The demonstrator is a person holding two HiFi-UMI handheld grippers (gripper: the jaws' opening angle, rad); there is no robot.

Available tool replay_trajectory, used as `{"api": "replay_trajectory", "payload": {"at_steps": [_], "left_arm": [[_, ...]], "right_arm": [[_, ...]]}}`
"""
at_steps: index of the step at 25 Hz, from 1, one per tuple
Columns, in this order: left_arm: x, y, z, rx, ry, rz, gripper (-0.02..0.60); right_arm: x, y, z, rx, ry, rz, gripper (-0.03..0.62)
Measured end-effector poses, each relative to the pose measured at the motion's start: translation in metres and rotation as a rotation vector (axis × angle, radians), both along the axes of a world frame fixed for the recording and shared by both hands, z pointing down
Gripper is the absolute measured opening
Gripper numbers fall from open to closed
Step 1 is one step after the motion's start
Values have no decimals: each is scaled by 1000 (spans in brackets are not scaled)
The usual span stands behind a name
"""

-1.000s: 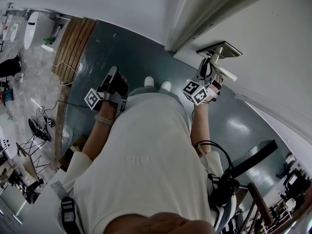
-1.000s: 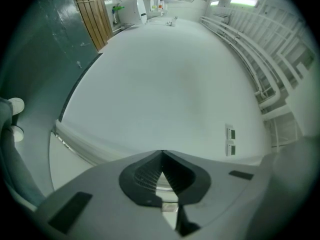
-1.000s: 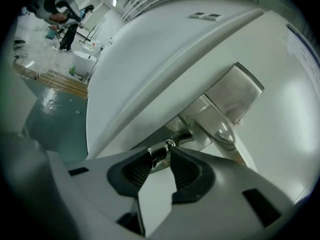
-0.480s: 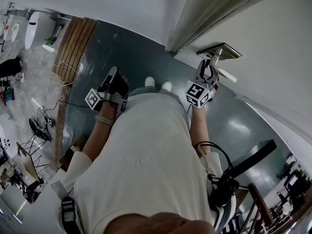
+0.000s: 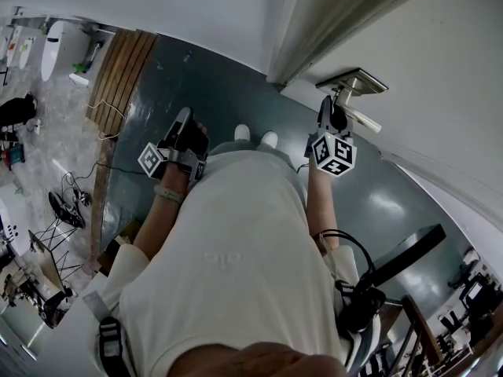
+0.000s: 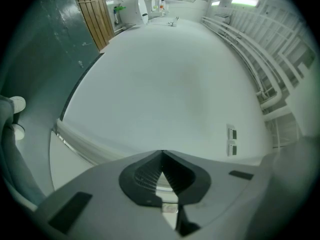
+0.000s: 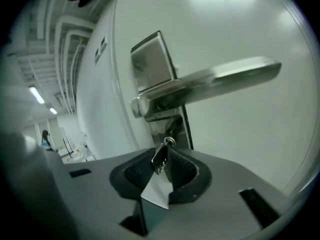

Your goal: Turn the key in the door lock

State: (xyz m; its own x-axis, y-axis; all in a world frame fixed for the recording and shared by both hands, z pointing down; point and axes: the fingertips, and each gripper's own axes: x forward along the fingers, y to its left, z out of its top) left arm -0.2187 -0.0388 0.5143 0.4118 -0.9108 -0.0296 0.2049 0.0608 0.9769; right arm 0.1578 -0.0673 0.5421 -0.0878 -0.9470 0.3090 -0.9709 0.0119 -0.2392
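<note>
A small silver key (image 7: 160, 156) sticks out of the lock under the steel lever handle (image 7: 210, 84) and its plate (image 7: 151, 60) on the white door. My right gripper (image 7: 163, 160) is shut on the key's head; its jaws have just been closing round it. In the head view the right gripper (image 5: 325, 111) reaches up to the handle (image 5: 364, 121), its marker cube below it. My left gripper (image 5: 181, 121) hangs apart at the person's left, jaws together on nothing (image 6: 162, 155), facing a bare white wall.
The door frame (image 5: 292, 49) runs up beside the lock plate (image 5: 356, 82). A dark green floor (image 5: 196, 85) lies below, with wooden slats (image 5: 118, 73) and cables at the left. The person's white shoes (image 5: 253, 136) stand close to the door.
The right gripper has rolled about its own axis at the lock, its marker cube showing a different face. It stays at the handle. The left gripper has not moved.
</note>
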Motion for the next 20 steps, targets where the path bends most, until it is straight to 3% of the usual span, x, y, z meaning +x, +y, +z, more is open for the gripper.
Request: {"api": "replay_trajectory", "payload": {"at_steps": [3,7,11,15,19,20], "left_arm": [[0,1,1,-4,1,-5,8],[-1,0,1,-3,-1,-1,8],[0,-2,1,-9,0,-3,8],[-1,-2,2,-11,6,-5,8],[1,-4,2,-11,10,-3,8],[1,-4,2,-11,10,-2,8]], "right_arm": [[2,1,-1,10,-239,20,83],[2,1,-3,33,-681,75,69],[6,4,4,18,-974,126,71],[6,4,5,62,-1245,121,71],[9,3,12,164,-1680,130,40],[10,4,13,193,-1729,122,40]]}}
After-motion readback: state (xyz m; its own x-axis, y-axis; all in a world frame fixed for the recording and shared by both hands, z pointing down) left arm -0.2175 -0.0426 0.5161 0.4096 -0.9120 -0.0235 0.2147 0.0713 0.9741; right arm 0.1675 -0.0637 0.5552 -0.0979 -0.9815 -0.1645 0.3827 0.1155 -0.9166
